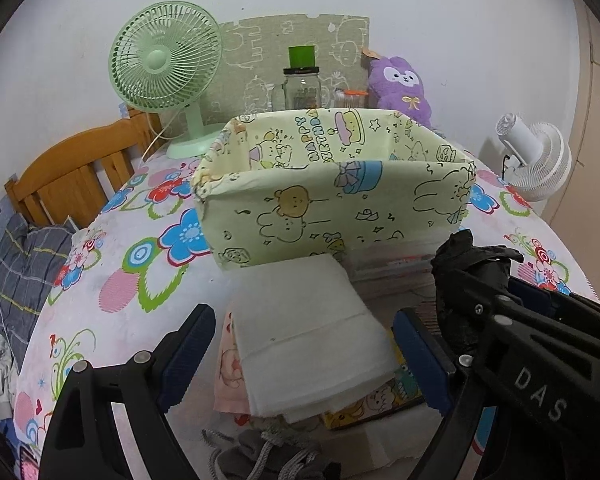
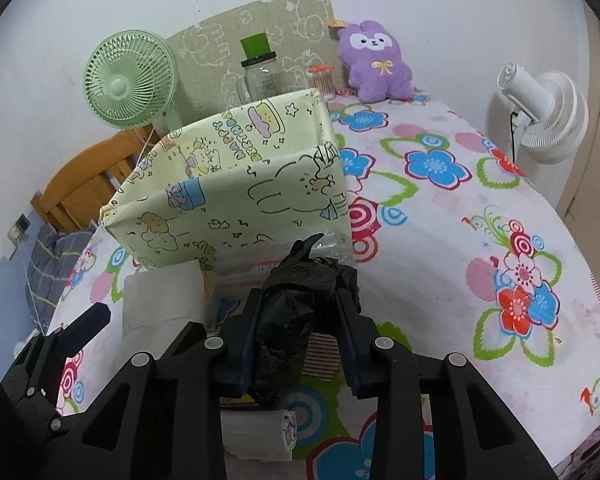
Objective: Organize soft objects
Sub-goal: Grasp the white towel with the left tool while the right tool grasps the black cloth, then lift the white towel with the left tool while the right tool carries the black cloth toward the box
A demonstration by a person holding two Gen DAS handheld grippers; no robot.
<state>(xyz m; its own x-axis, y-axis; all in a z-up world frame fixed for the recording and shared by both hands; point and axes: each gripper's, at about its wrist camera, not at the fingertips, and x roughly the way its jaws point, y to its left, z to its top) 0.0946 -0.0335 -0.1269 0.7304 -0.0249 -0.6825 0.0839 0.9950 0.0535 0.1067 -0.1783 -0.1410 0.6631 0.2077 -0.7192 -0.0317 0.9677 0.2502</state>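
Observation:
A pale yellow cartoon-print fabric box (image 1: pixel 300 208) (image 2: pixel 228 208) stands open-topped on the floral sheet. In front of it lies a stack of folded white cloth (image 1: pixel 308 320) (image 2: pixel 160 300) on top of printed cloths. My left gripper (image 1: pixel 304 314) is open, its blue pads on either side of the white stack with gaps showing. My right gripper (image 2: pixel 300 294) is shut on a crumpled black plastic bag (image 2: pixel 296 312) (image 1: pixel 468 264), just right of the white stack and close to the box's front wall.
At the back stand a green fan (image 1: pixel 160 68), a glass jar with a green lid (image 1: pixel 302 80), a purple plush (image 2: pixel 374 64) and a white fan (image 2: pixel 540 112). A wooden headboard (image 1: pixel 72 176) is at the left. A rolled white cloth (image 2: pixel 260 432) lies under my right gripper.

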